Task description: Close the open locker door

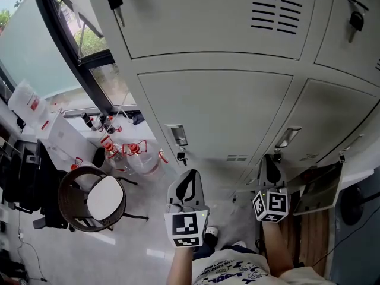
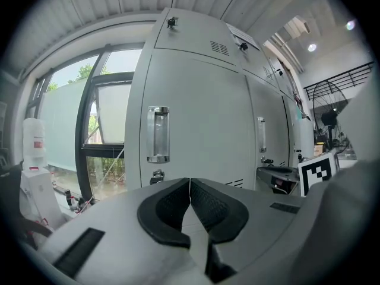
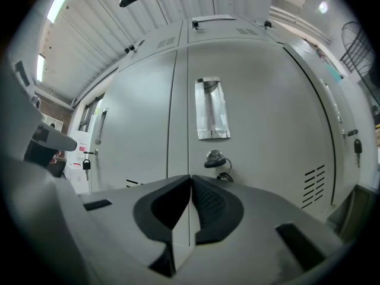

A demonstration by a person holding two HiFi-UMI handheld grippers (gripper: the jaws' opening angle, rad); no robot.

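Low at the right end of the locker bank (image 1: 214, 108), a panel standing out from the front looks like the open door (image 1: 323, 189); it is seen almost edge-on, so how far it is swung cannot be told. It lies to the right of the right gripper (image 1: 271, 162), apart from it, and well away from the left gripper (image 1: 190, 174).

Both grippers are fully closed and empty: the pads meet tip to tip in the left gripper view (image 2: 190, 183) and in the right gripper view (image 3: 191, 180).

The main risk, as I judge it, is aim. The right gripper looks straight at a closed door, with its handle (image 3: 212, 108) and a key (image 3: 215, 159) hanging in the lock below, not at the open one. A push from this line would land on the wrong panel or knock that key.

Closed tips on bare painted sheet metal may also skid off. A push near the hinge side would move the door little. A soft push may leave the latch uncaught, so the door drifts back out. A gripper caught between the door's edge and the frame could get pinched.
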